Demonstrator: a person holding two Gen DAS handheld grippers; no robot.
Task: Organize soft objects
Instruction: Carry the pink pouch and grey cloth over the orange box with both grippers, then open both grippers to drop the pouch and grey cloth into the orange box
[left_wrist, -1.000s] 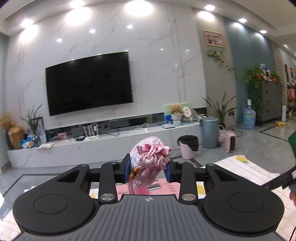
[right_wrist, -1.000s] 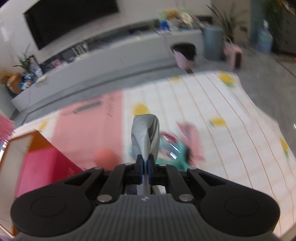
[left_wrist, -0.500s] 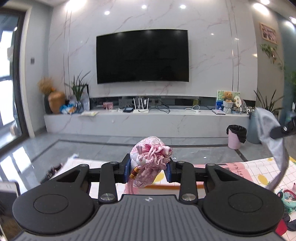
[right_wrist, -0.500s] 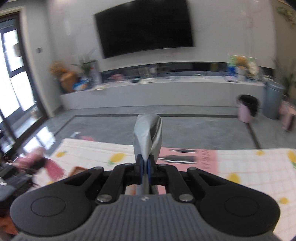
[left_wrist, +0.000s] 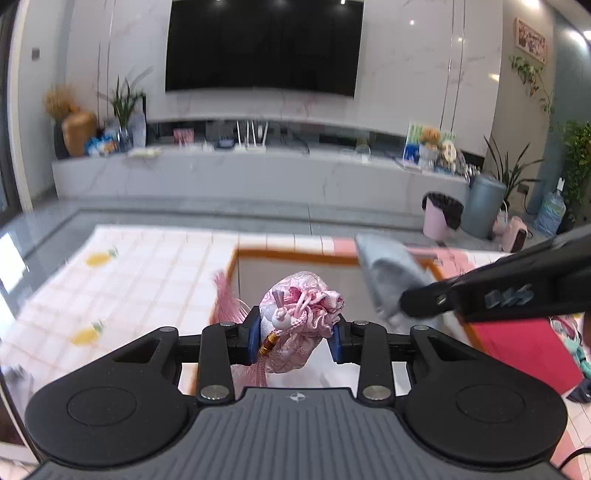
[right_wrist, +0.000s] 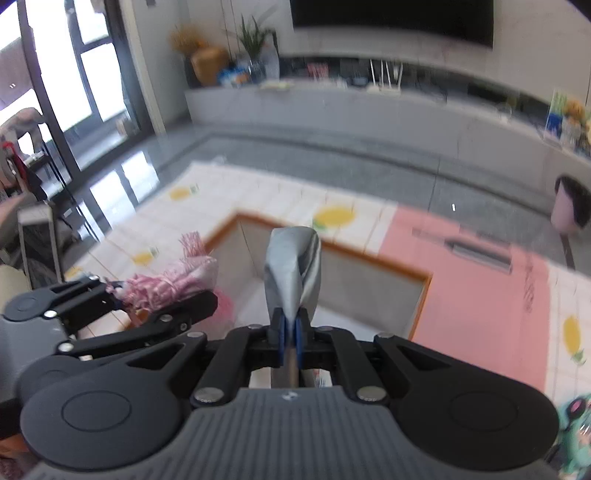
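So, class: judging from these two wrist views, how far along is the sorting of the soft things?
Done: nothing shows inside the orange-rimmed box in the part in view. In hand: the left tool grips a pink drawstring pouch, the right tool pinches a grey cloth, both over the box. Left: dropping both in, then fetching the teal plush toy lying on the mat.

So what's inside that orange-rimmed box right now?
The orange-rimmed box shows only pale bare walls and floor; the grey cloth and pink pouch cover part of its bottom.

Shiny brocade pouch (left_wrist: 299, 317), glossy floor (left_wrist: 122, 218)
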